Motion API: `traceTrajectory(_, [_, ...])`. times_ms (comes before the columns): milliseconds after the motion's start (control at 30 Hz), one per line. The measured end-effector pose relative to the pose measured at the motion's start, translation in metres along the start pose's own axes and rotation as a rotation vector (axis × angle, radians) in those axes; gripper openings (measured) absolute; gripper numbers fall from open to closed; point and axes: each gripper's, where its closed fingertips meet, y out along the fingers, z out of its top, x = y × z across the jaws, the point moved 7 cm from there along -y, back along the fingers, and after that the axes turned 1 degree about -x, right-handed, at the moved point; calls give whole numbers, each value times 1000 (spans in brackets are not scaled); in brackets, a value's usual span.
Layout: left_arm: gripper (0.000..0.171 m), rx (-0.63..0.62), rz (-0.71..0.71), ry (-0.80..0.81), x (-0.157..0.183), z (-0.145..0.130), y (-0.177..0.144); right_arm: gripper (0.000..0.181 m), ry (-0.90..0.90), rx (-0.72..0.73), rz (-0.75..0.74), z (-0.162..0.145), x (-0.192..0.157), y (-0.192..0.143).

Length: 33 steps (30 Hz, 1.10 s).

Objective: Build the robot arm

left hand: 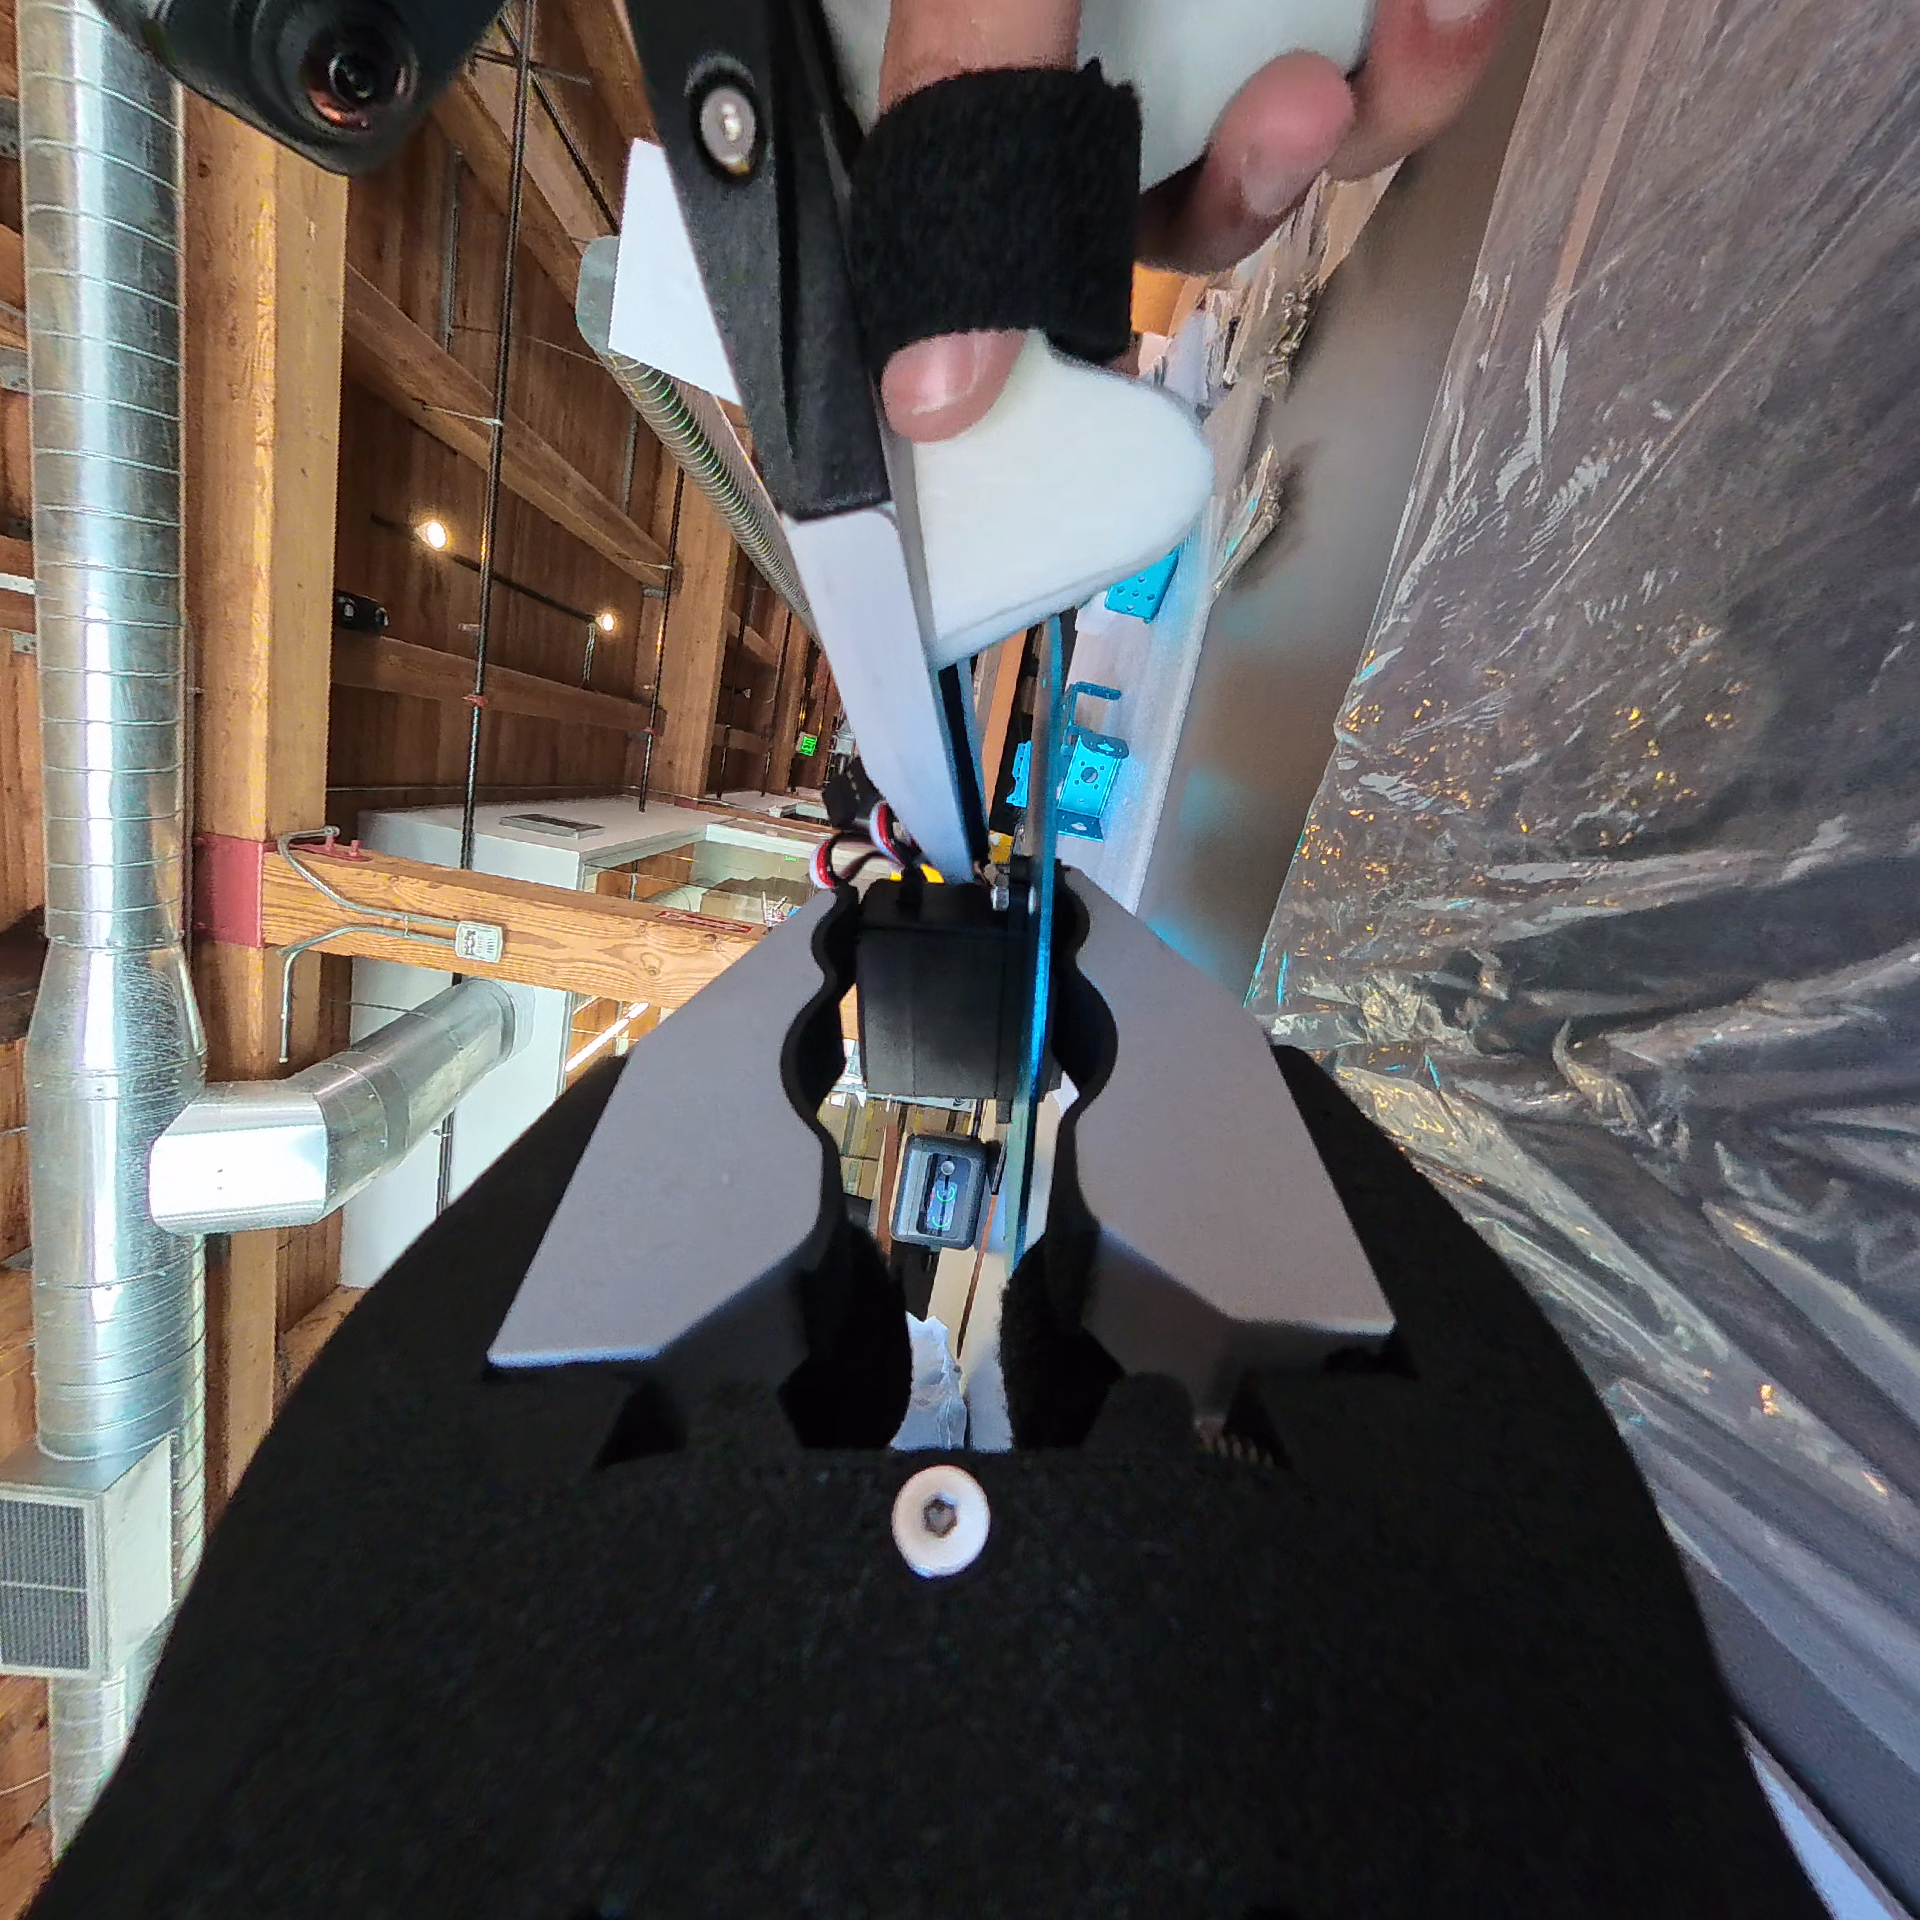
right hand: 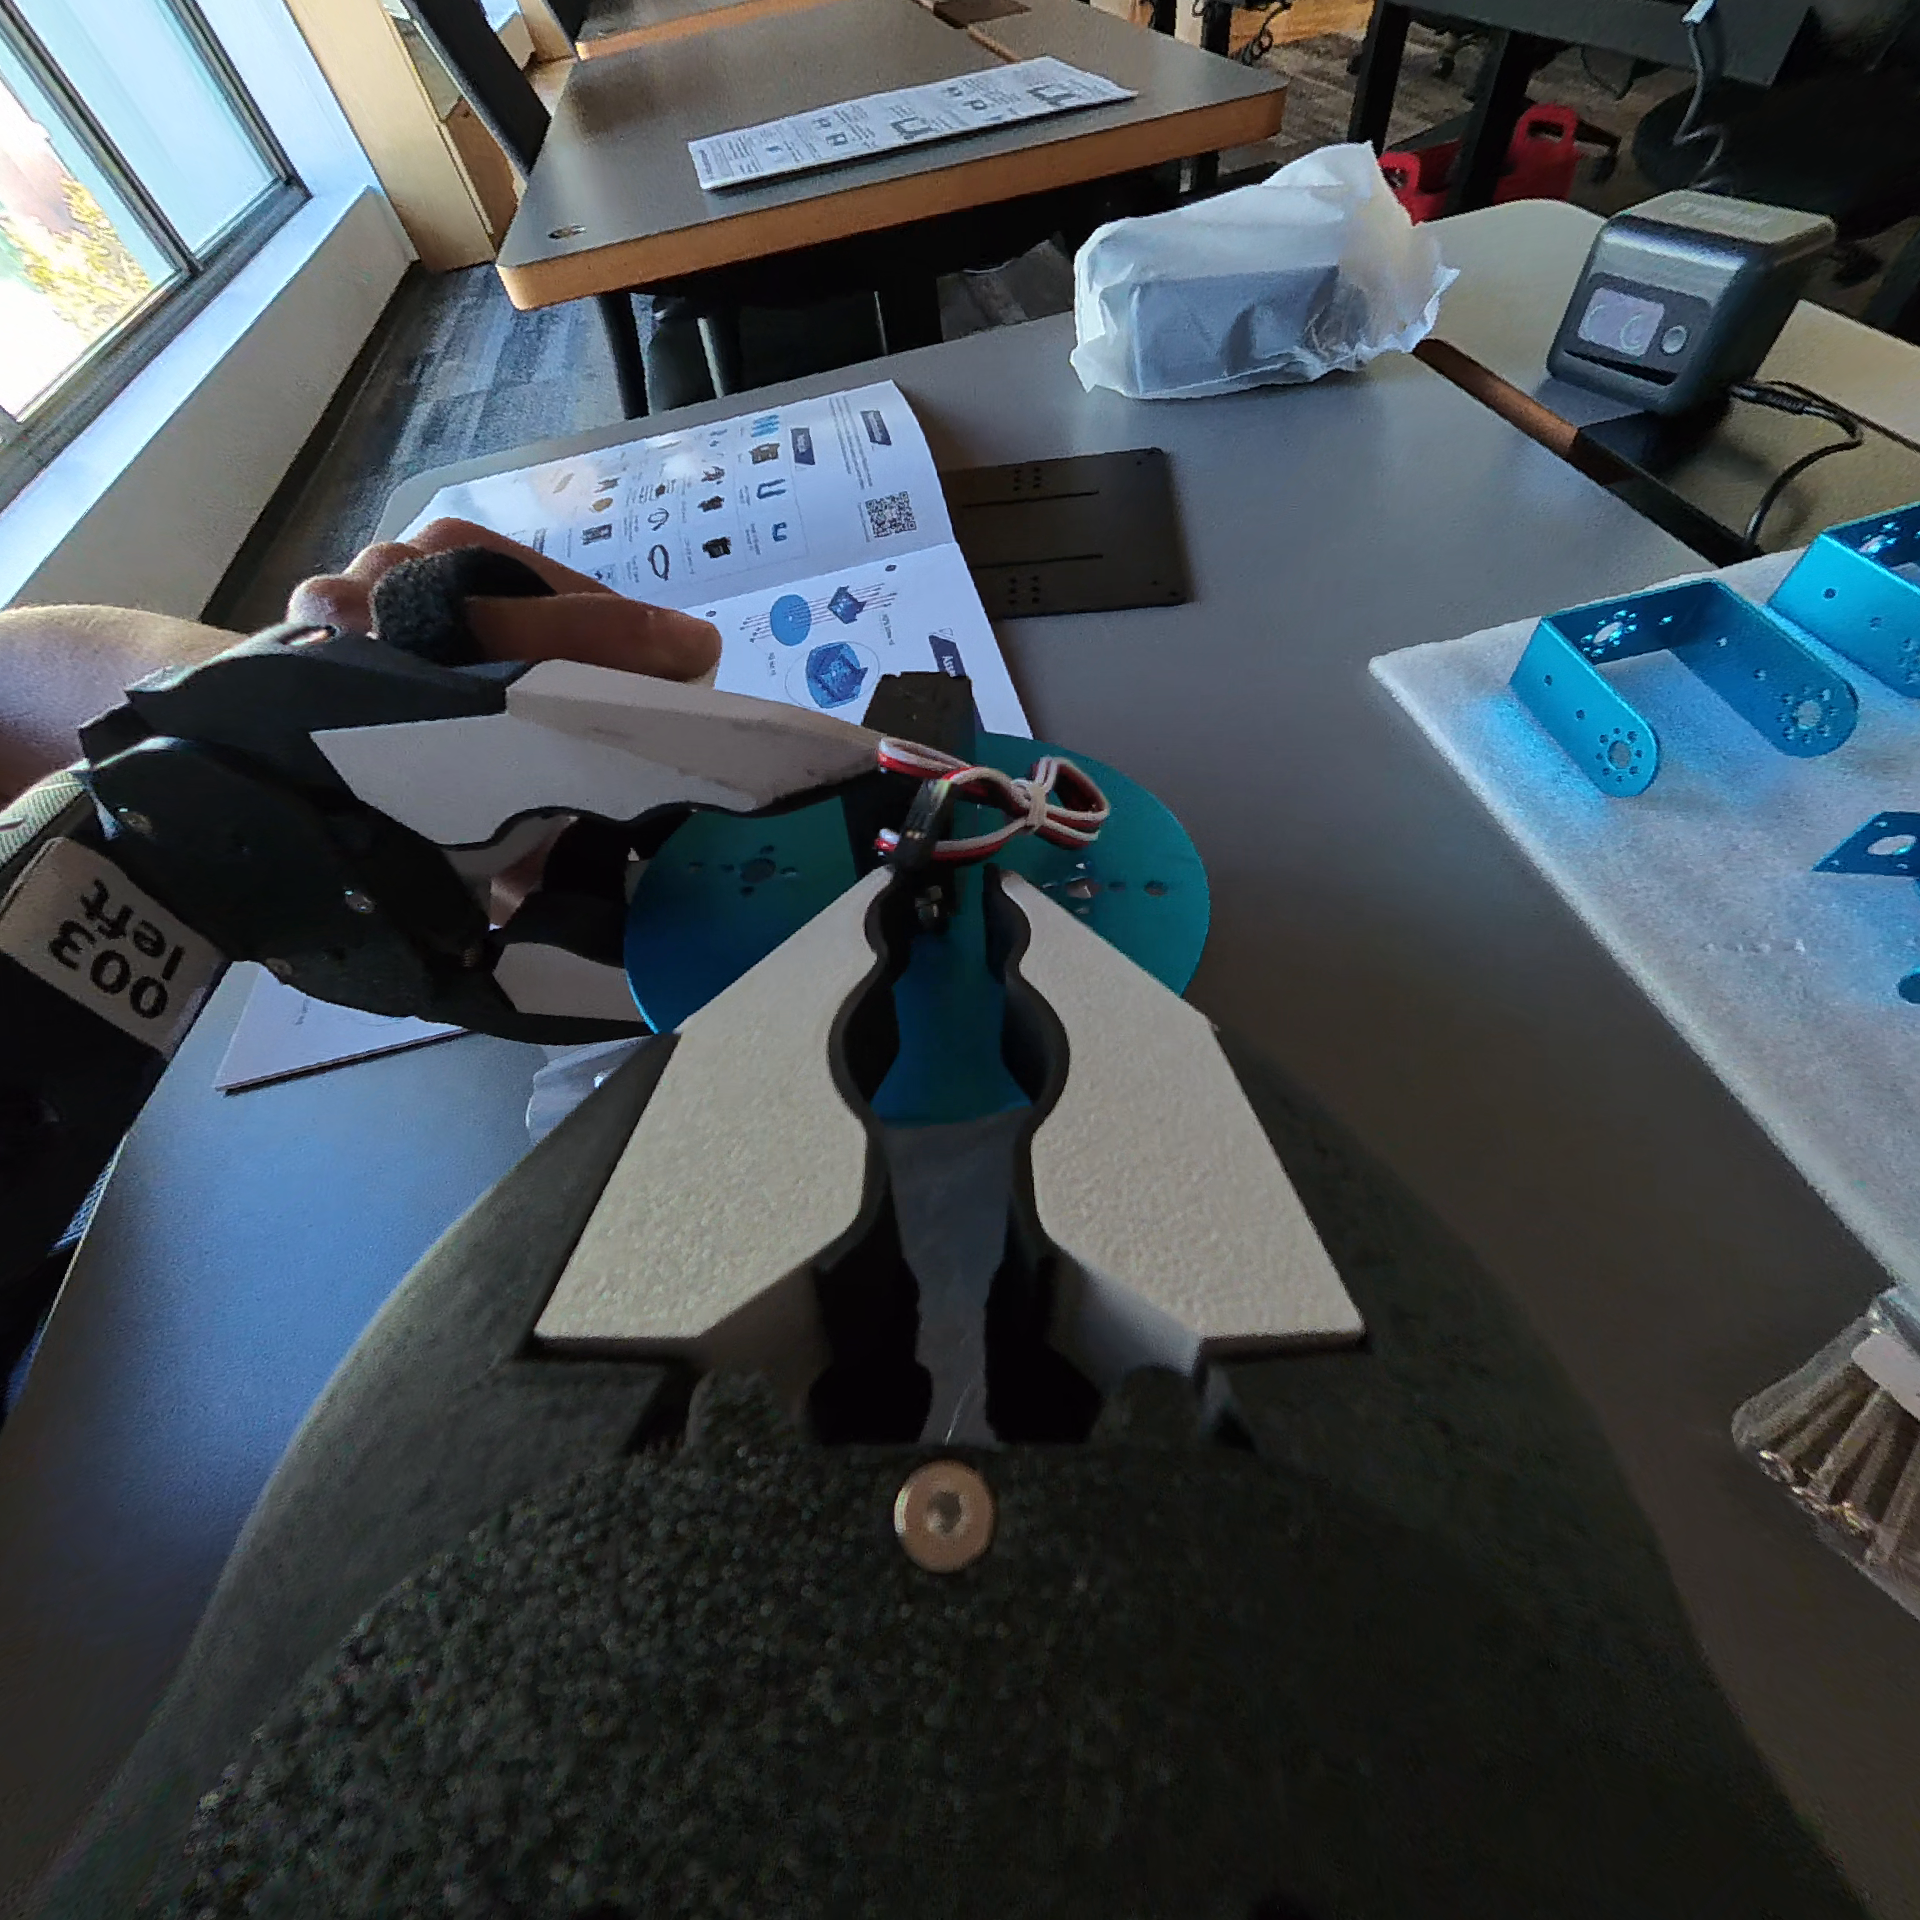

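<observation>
My left gripper (left hand: 951,914) is shut on a black servo block (left hand: 940,997) mounted on a round blue metal disc (left hand: 1042,1039), which shows edge-on here. In the right wrist view the left gripper (right hand: 758,894) holds the disc (right hand: 1122,883) and the servo (right hand: 920,707) just above the grey table (right hand: 1351,831). A looped red-and-white wire (right hand: 1039,800) comes off the servo. My right gripper (right hand: 935,888) is closed on the small black plug (right hand: 925,873) at the wire's end, over the disc. It also shows in the left wrist view (left hand: 977,862), coming down onto the servo's top.
An open instruction booklet (right hand: 727,499) and a black plate (right hand: 1070,530) lie behind the disc. A white foam sheet (right hand: 1662,935) with blue U-brackets (right hand: 1683,686) is at right, with a bag of screws (right hand: 1839,1455) near it. A wrapped block (right hand: 1247,301) and a grey device (right hand: 1683,301) stand at the back. My two grippers' fingertips are within a few centimetres of each other.
</observation>
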Motion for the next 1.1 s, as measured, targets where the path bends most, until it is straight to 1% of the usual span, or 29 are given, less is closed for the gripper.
traceTrajectory(133, [35,-2,-1,0,0,0,0,12,-21,-6,-51,0,1,-1])
traceTrajectory(267, [35,-6,-6,4,1,-1,1,12,-11,-21,-67,-1,0,0])
traceTrajectory(567, [35,-6,-5,-2,0,-1,1,11,-48,-43,-78,0,-1,-1])
traceTrajectory(833, [35,-1,-4,-4,0,-1,0,12,-11,-24,-44,0,0,-1])
traceTrajectory(1100, [35,-1,-2,2,1,0,0,13,-14,-31,-64,-1,1,0])
